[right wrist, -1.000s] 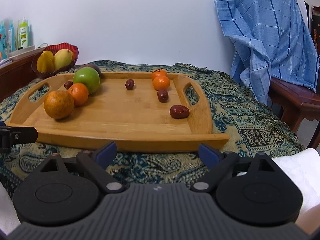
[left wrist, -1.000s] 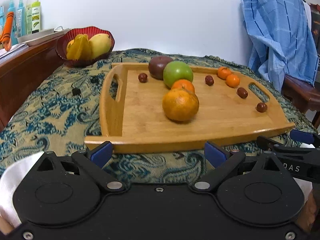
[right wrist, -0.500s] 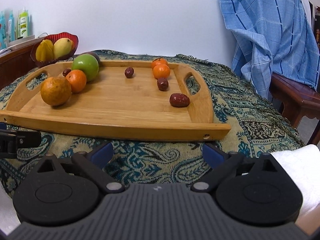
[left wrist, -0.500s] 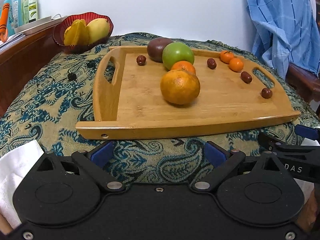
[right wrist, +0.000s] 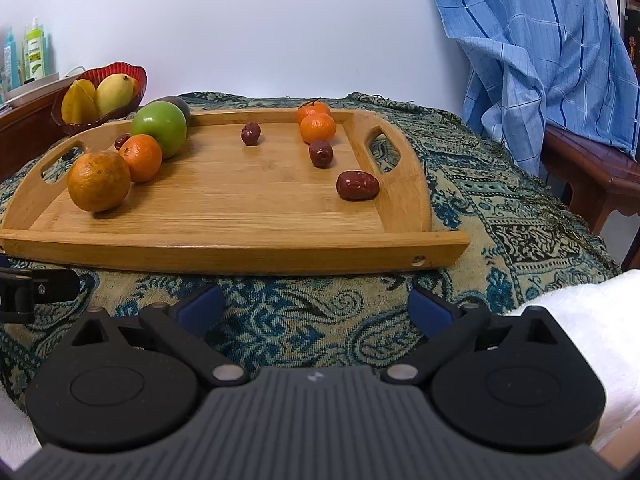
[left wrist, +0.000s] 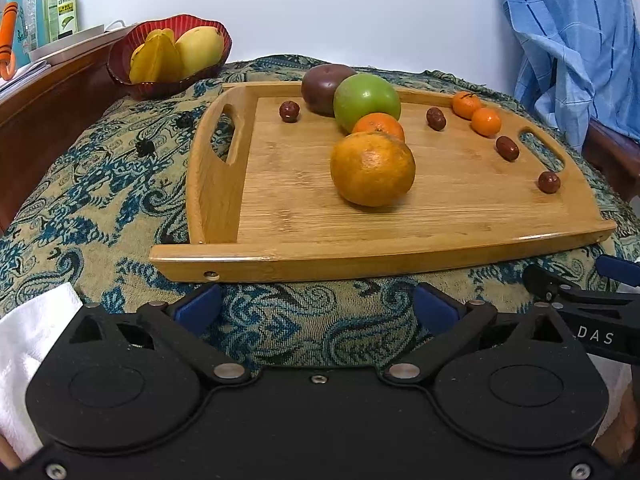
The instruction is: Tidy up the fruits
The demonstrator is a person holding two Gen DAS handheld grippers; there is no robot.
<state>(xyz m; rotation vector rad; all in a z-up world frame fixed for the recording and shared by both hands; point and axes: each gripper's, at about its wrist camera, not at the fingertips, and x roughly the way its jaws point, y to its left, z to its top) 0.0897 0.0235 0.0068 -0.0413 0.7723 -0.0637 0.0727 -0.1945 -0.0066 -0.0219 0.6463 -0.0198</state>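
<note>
On the patterned cloth (left wrist: 100, 200) sits a wooden tray (left wrist: 400, 256) with cut-out handles at both ends, and nearly all the fruit lies on it. Taking the tray as a clock face in the left wrist view, a big orange (left wrist: 372, 168) rests near the centre, with a smaller orange (left wrist: 379, 125) touching it at 12 o'clock. A green apple (left wrist: 366, 100) sits behind that, against a dark purple fruit (left wrist: 322, 88) at the far rim. One red date (left wrist: 289, 111) lies at 11 o'clock, another date (left wrist: 436, 118) at 1 o'clock. Two small tangerines (left wrist: 486, 121) sit side by side at 2 o'clock, and two more dates (left wrist: 549, 182) lie by the handle at 3 o'clock.

Off the tray at 10 o'clock, a red bowl (left wrist: 120, 76) holds a mango (left wrist: 199, 50) and a star fruit (left wrist: 154, 60). A blue checked cloth (right wrist: 540, 60) hangs over a chair at 2 o'clock.

Both tools hover just short of the tray's near rim, touching nothing. The left gripper (left wrist: 318, 306) has its jaws spread wide, having just been opening, with only cloth between them. The right gripper (right wrist: 316, 306) stands likewise, jaws wide after just opening, nothing between them.
</note>
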